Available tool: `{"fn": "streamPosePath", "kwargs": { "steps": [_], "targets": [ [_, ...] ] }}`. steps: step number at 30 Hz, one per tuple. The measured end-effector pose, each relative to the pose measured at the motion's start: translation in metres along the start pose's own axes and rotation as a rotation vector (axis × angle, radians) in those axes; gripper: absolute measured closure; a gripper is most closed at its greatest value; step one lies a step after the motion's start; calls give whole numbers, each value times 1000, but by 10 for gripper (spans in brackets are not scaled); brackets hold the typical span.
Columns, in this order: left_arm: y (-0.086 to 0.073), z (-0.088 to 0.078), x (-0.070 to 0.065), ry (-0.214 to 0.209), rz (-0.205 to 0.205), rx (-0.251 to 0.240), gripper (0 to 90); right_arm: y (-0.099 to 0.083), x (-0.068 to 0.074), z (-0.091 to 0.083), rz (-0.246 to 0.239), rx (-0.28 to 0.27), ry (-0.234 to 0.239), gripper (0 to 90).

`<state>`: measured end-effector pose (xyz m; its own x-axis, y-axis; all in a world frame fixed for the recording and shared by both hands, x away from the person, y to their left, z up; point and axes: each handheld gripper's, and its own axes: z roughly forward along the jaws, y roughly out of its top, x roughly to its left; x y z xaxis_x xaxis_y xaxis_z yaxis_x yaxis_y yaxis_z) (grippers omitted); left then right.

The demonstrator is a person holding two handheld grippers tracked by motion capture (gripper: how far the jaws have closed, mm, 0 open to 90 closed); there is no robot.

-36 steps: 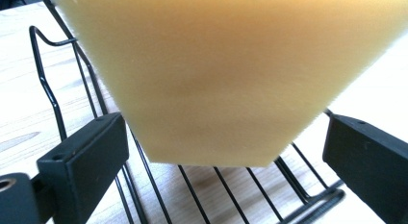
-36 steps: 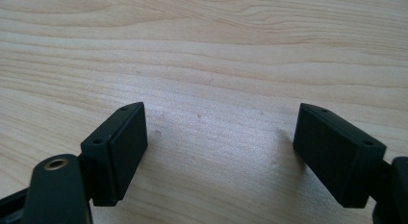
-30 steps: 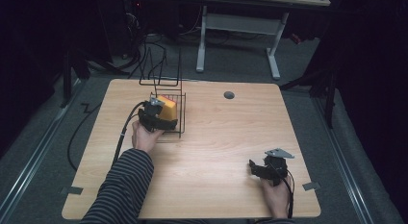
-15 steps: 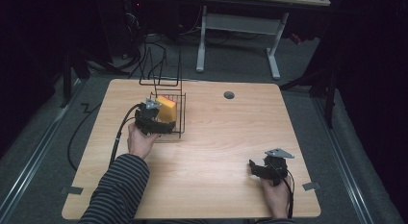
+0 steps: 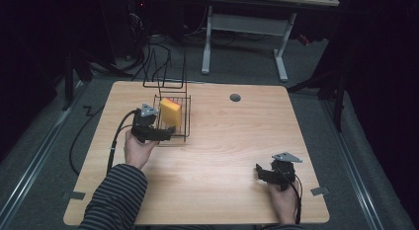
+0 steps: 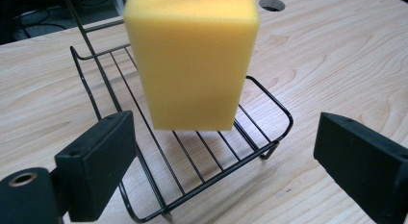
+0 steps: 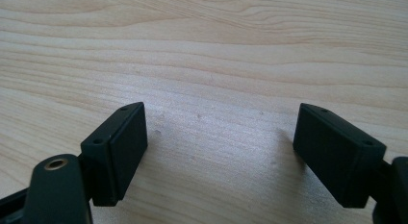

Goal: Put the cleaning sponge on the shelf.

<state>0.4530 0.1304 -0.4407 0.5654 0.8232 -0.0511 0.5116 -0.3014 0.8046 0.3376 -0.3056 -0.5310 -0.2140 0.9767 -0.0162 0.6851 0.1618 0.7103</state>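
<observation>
A yellow sponge (image 5: 170,113) (image 6: 192,60) stands upright on its end in a black wire rack (image 5: 179,137) (image 6: 279,108) at the table's left middle. My left gripper (image 5: 165,134) (image 6: 226,161) sits just in front of the rack, jaws wide open and apart from the sponge; the rack's near edge lies between them. My right gripper (image 5: 262,173) (image 7: 221,147) rests near the front right of the table, open, with bare wood between its jaws.
A taller black wire frame (image 5: 165,72) stands behind the rack at the table's far edge. A round cable hole (image 5: 235,97) (image 6: 272,3) lies at the back middle. The left gripper's cable (image 5: 116,141) trails off the left side.
My left gripper has drawn back a little toward the near edge, away from the sponge, which stays standing in the rack. The right gripper has not moved.
</observation>
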Motion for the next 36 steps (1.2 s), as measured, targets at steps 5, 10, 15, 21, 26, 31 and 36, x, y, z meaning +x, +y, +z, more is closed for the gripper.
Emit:
{"fn": "streamPosePath", "kwargs": {
  "steps": [5,10,15,21,26,31,36],
  "targets": [
    [-3,-10,1,0,-4,-18,97,0,0,0,0,-1,-1,195],
    [-5,-20,3,0,-11,-36,106,0,0,0,0,-1,-1,195],
    [-8,-28,4,-5,-20,-51,113,0,0,0,1,-1,-1,195],
    [-10,-37,6,-1,-27,-63,116,0,0,0,0,-1,-1,195],
    [-13,-43,7,2,-27,-70,119,0,0,0,0,-1,-1,195],
    [-16,-50,8,7,-38,-88,120,0,0,0,0,-1,-1,195],
    [-21,-58,9,14,-45,-99,122,0,0,0,1,-1,-1,195]
  ]
}}
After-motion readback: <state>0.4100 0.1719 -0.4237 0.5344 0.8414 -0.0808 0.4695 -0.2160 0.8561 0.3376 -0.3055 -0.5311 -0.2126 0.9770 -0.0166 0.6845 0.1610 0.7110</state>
